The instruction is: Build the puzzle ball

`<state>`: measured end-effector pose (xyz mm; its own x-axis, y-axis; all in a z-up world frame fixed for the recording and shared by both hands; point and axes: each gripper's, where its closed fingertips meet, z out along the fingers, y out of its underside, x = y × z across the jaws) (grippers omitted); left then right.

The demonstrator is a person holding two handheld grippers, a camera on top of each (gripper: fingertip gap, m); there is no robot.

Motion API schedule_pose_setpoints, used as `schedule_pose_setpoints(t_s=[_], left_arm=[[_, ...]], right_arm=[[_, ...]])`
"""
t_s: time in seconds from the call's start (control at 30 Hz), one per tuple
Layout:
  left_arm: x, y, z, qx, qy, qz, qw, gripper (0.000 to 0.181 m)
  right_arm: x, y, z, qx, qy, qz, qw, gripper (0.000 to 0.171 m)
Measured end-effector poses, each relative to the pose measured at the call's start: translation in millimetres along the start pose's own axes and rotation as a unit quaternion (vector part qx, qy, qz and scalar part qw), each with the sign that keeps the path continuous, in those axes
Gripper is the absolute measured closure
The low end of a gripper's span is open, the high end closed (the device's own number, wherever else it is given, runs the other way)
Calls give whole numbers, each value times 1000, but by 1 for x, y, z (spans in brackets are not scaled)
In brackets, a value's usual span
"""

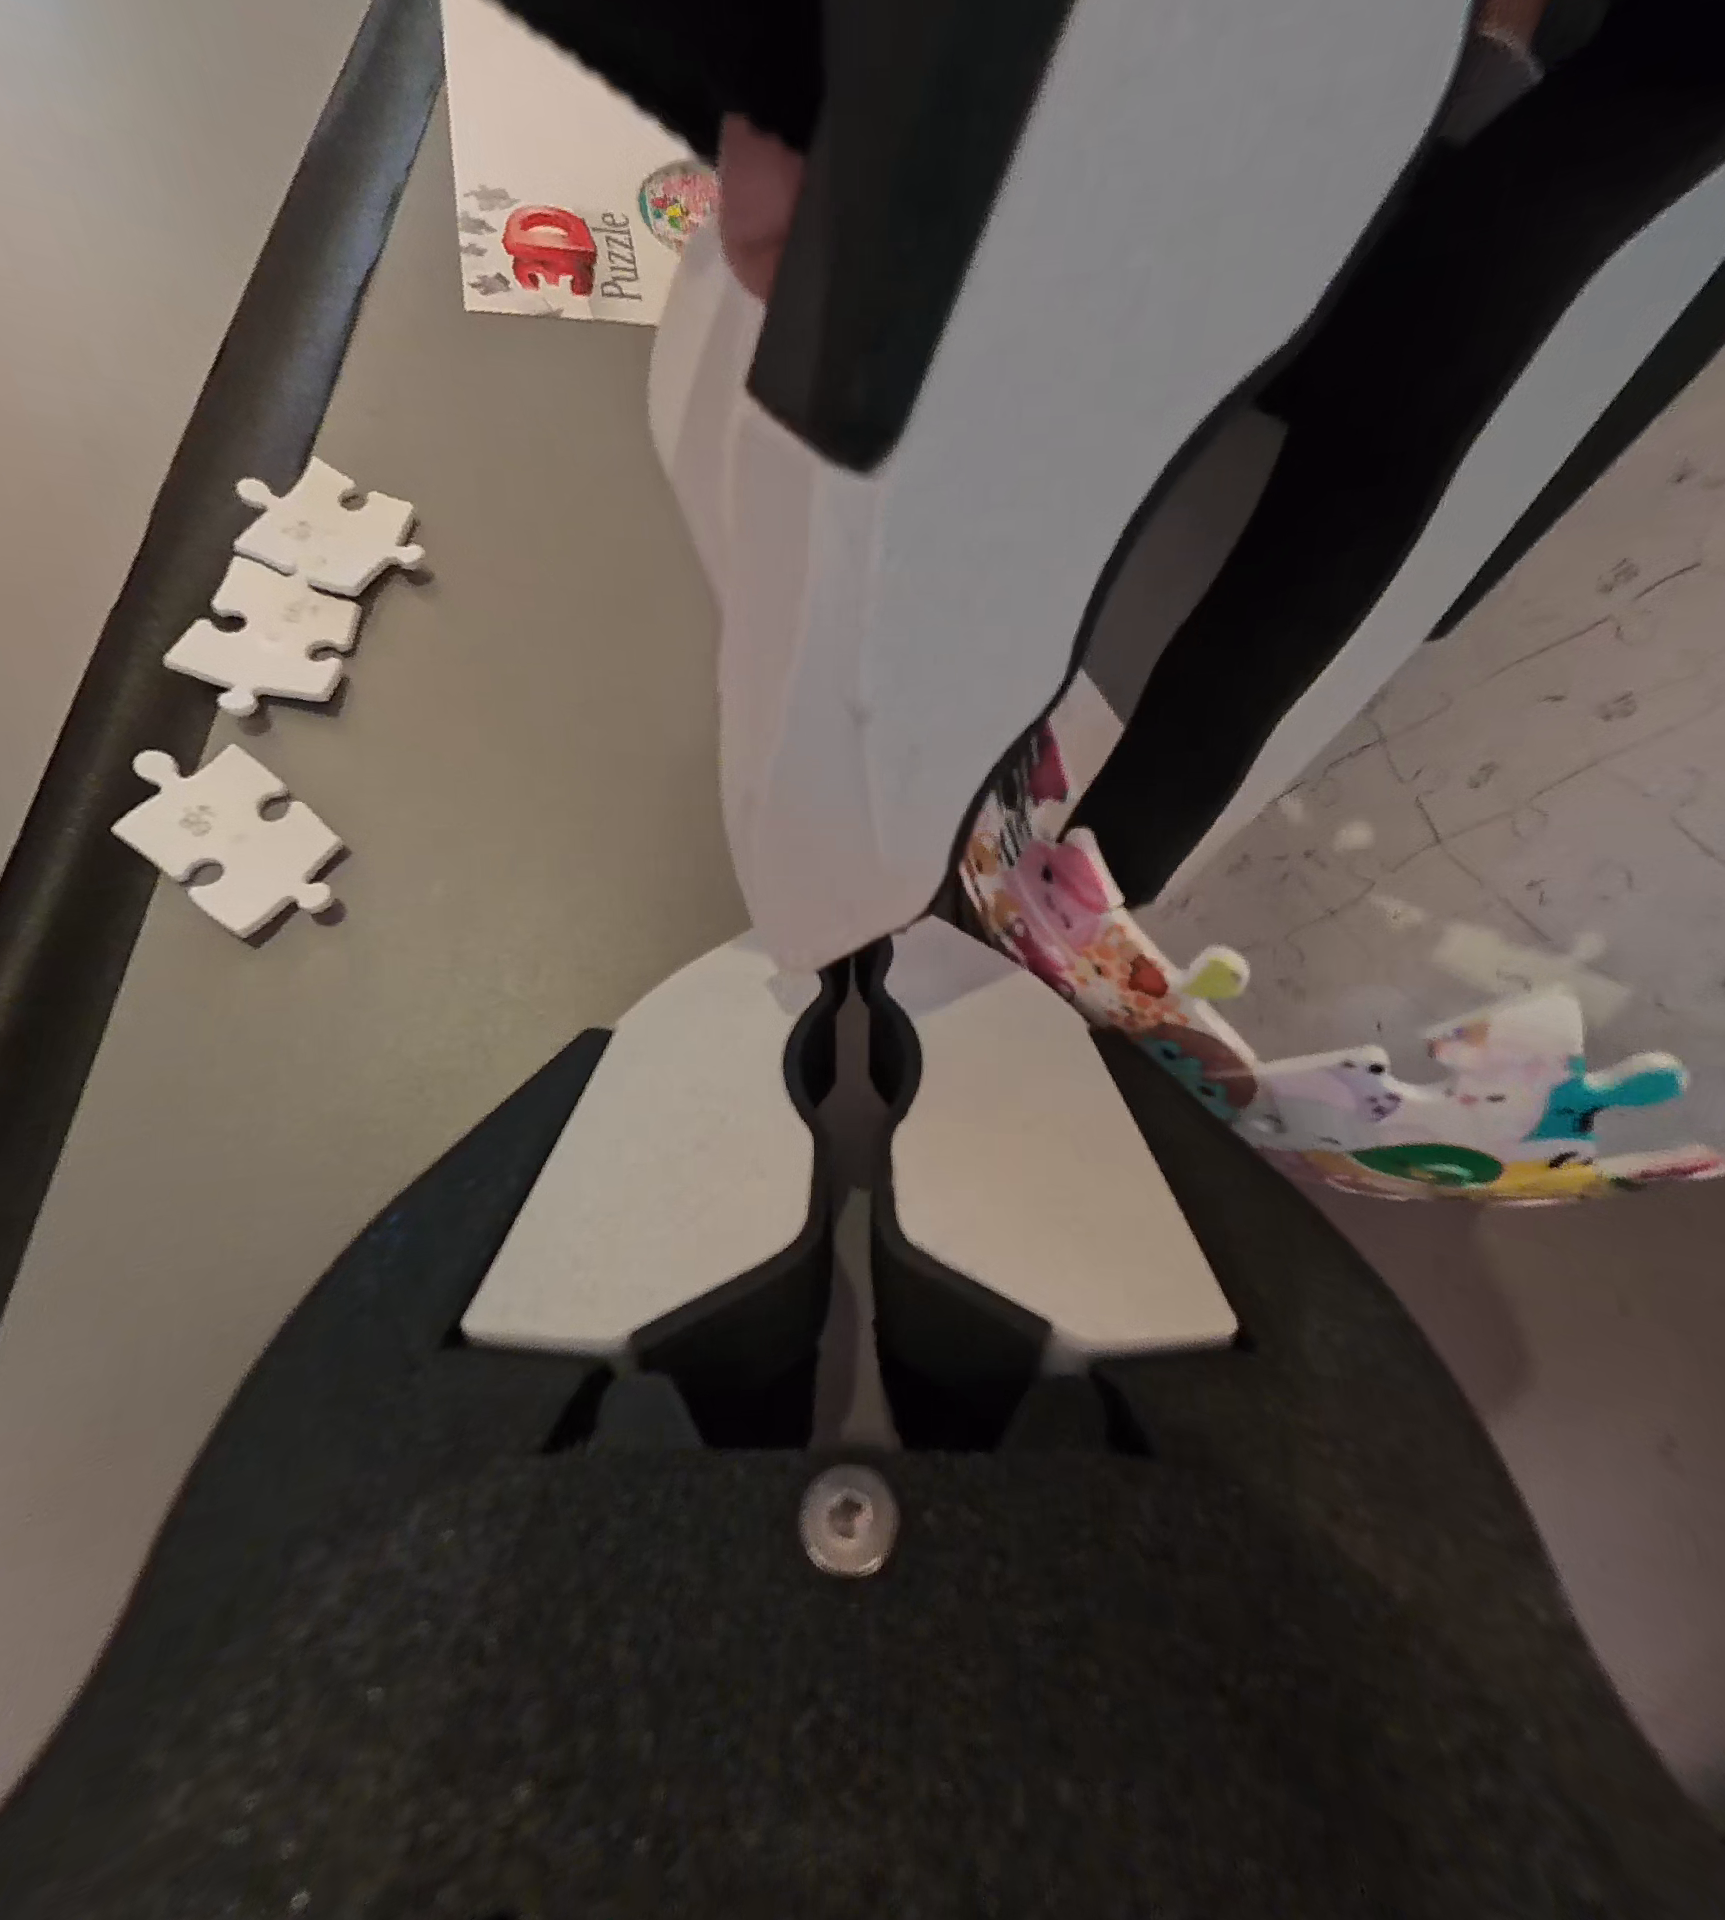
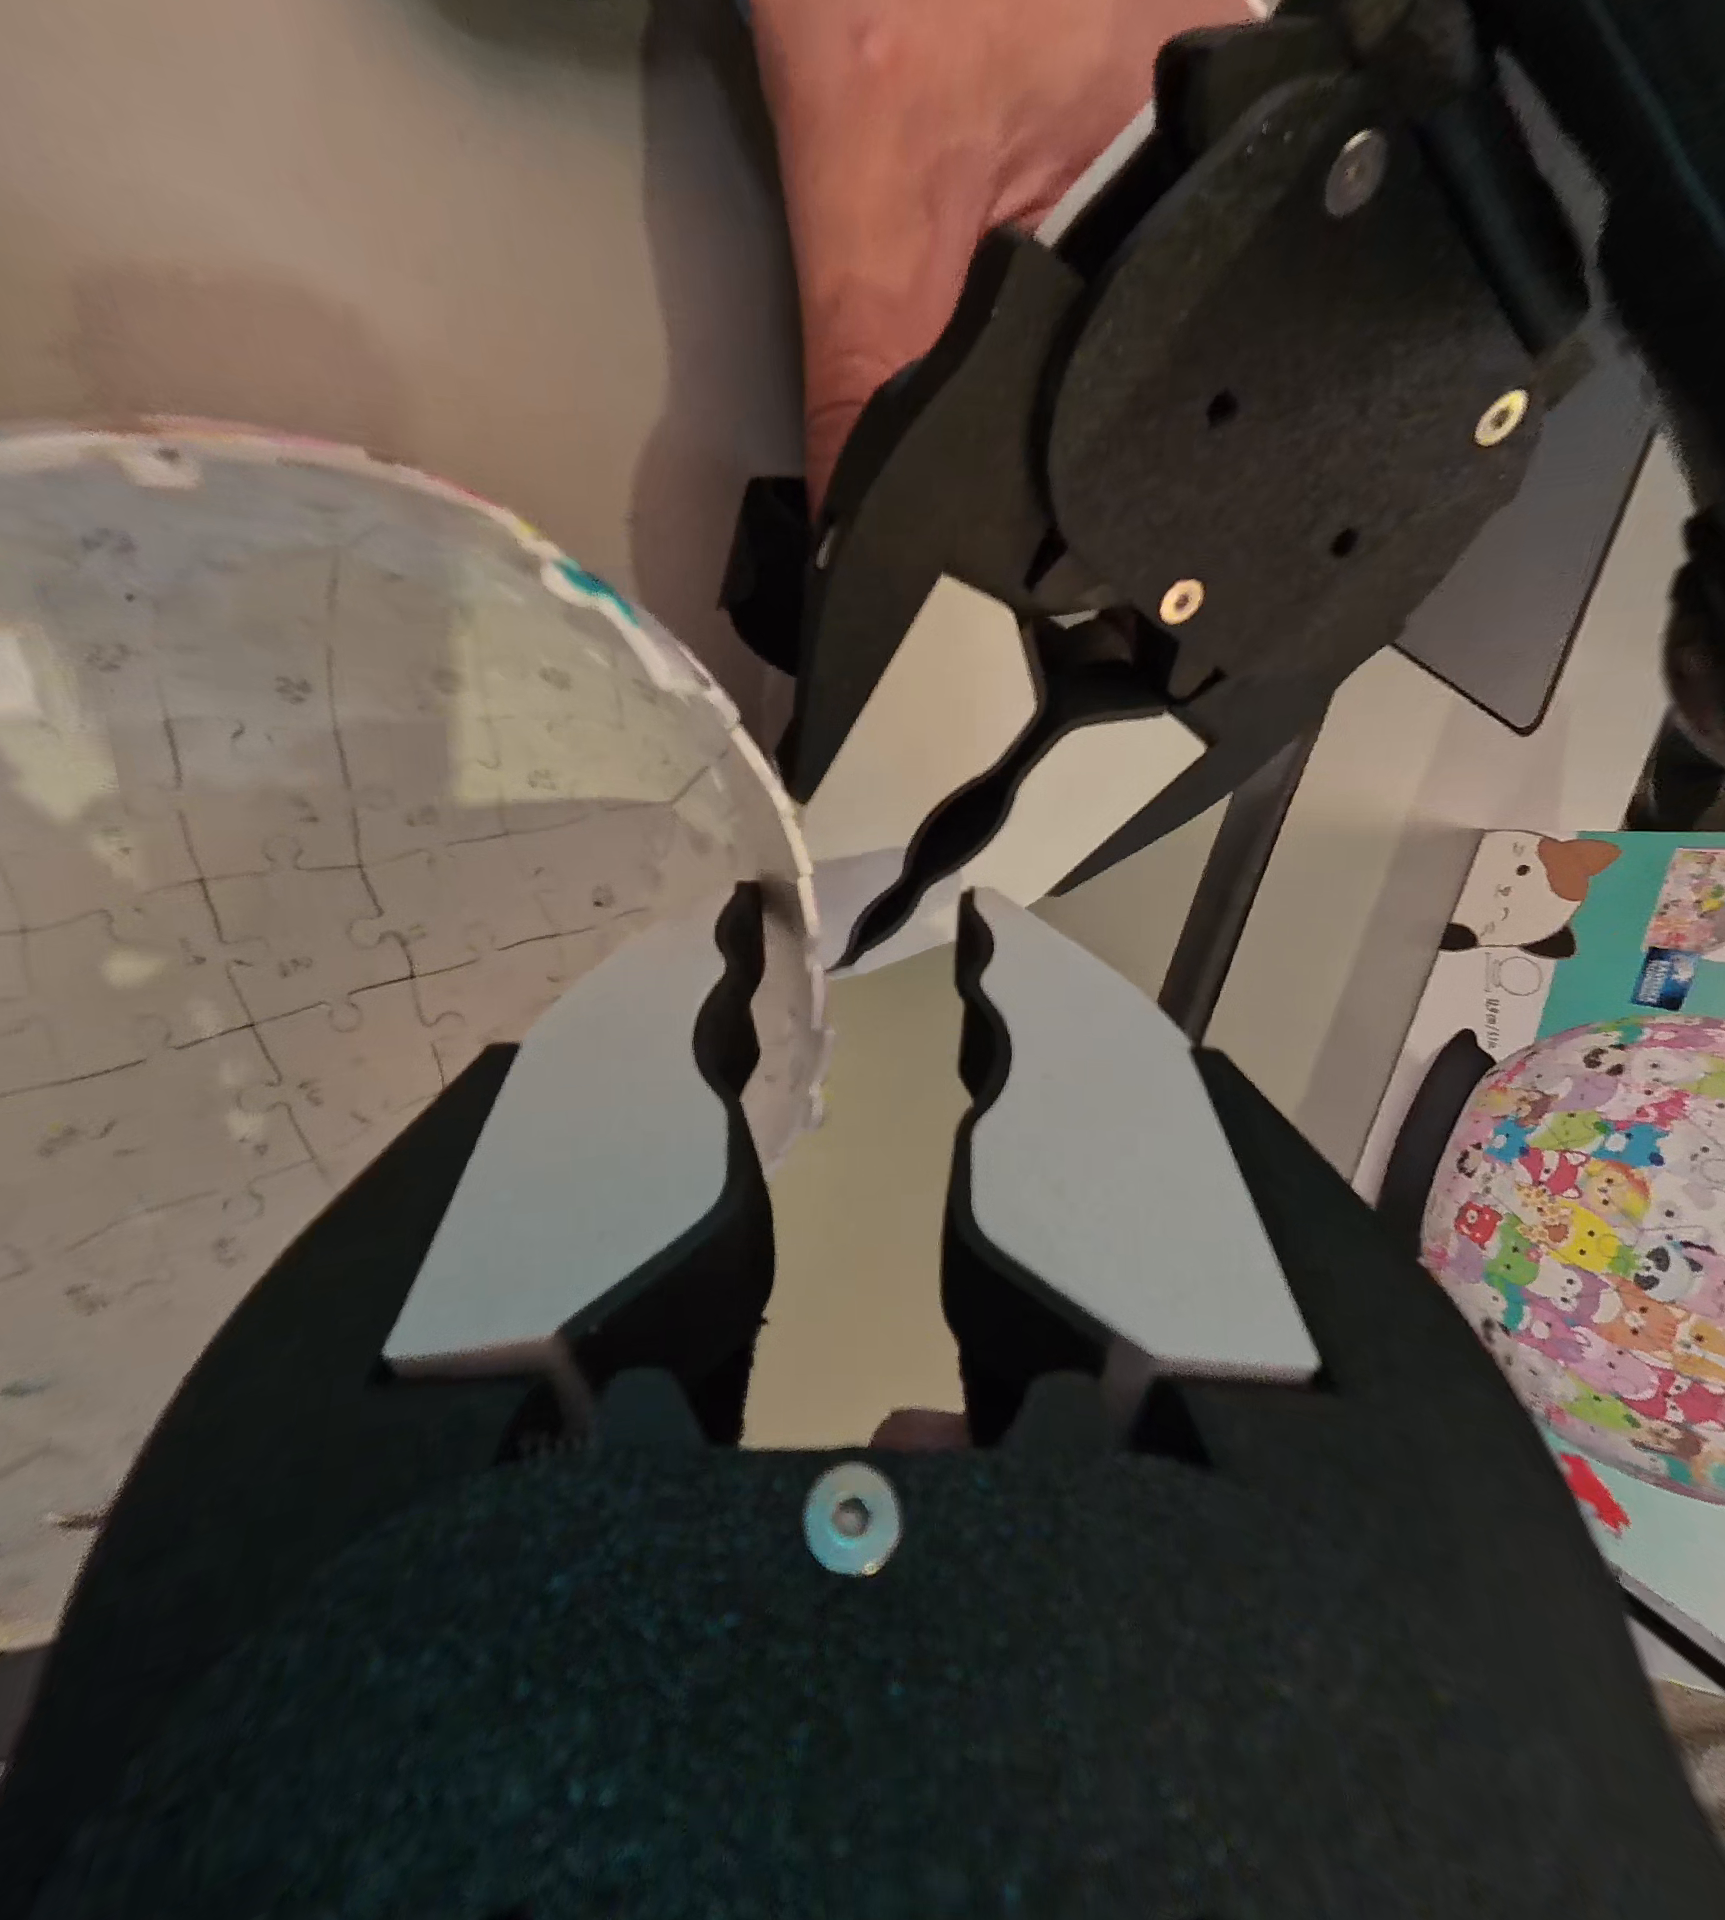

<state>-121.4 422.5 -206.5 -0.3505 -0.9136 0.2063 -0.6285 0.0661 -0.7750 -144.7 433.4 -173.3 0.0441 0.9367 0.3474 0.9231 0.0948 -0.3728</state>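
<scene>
The part-built puzzle ball is an open shell with its grey, numbered inside towards me; its colourful outside shows along the rim in the left wrist view. My right gripper is open and its fingers straddle the shell's rim, which lies against the left finger. In the left wrist view the right gripper comes down from above. My left gripper is shut on a small white puzzle piece and holds it right at the rim, between the right gripper's fingertips.
Three loose white pieces lie face down by the table's dark edge. A printed leaflet lies farther back. The puzzle box with the ball's picture sits at the right. A hand holds the left gripper. The grippers are tip to tip, or close to it.
</scene>
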Motion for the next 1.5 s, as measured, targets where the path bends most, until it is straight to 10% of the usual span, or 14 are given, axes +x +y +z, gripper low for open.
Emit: schedule_pose_setpoints(t_s=[0.53, 1.27, 1.5], left_arm=[[-15, -7, -11, 37, -37, -15, 999, 176], [-15, 6, -26, 46, -118, -36, 991, 167], [-21, 4, -32, 61, -125, -48, 989, 165]], right_arm=[[4, 25, -146, 160, 161, 219, 949, 138], [22, 59, -133, 183, 200, 233, 934, 99], [-97, 94, -92, 60, 53, 352, 932, 117]])
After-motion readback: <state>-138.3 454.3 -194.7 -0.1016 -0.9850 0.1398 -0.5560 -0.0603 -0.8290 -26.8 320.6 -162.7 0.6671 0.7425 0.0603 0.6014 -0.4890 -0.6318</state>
